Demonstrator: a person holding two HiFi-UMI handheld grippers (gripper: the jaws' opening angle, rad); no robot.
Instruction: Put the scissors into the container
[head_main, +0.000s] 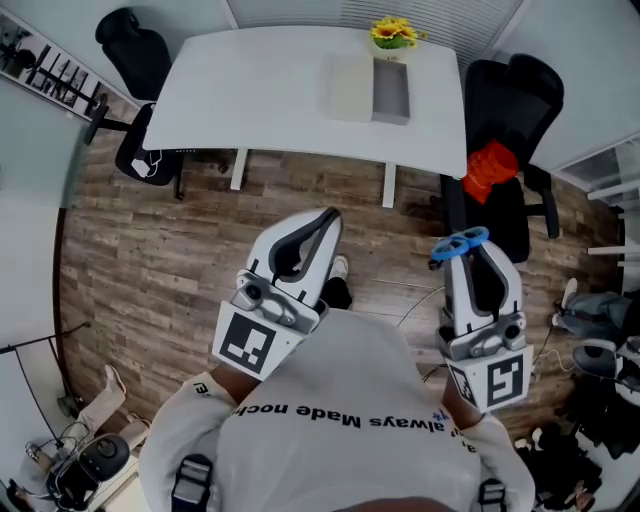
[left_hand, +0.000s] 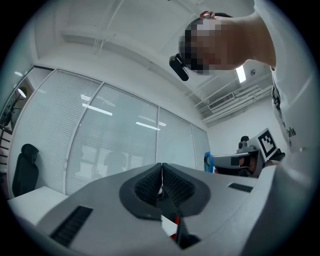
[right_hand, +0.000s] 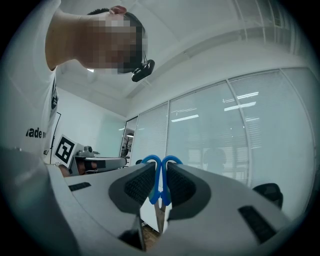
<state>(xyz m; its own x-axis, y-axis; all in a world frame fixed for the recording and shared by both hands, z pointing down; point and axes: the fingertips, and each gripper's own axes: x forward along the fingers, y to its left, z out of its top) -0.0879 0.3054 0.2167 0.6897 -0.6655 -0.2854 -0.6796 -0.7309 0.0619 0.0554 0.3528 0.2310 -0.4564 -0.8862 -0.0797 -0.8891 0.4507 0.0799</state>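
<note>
While the right gripper (head_main: 475, 252) is standing well apart from the desk (head_main: 260, 90), step in hand: carrying; the scissors (head_main: 450, 248) are being brought toward the container (head_main: 391, 95), judging by the layout.
Scissors location: riding in the right gripper over the wooden floor, handle loops sticking out past the fingertips, nowhere near the container yet.
Right fingers: pressing together on the scissors (right_hand: 159, 185); in the right gripper view the two blue handles are sitting squeezed between the pads of the right gripper (right_hand: 160, 170), and a grey blade is pointing back toward the gripper body.
Left fingers: closing fully on each other with nothing between them, as the left gripper view is showing at the left gripper (left_hand: 161, 172); in the head view the left gripper (head_main: 330, 215) is hanging idle over the floor.
Container location: resting at the far right part of the desk, just beside a flat pale pad (head_main: 350, 88) and near yellow flowers (head_main: 392, 32).
Next move: calling for a forward reach over the desk edge, aligning the scissors above the container opening, then releasing.
Scissors: blue moulded loops, probably plastic; thin metal blade.
Fingers: grey moulded shells carrying dark ribbed pads.
Container: grey, rectangular, open-topped.
Desk: white, smooth, with rounded corners.
</note>
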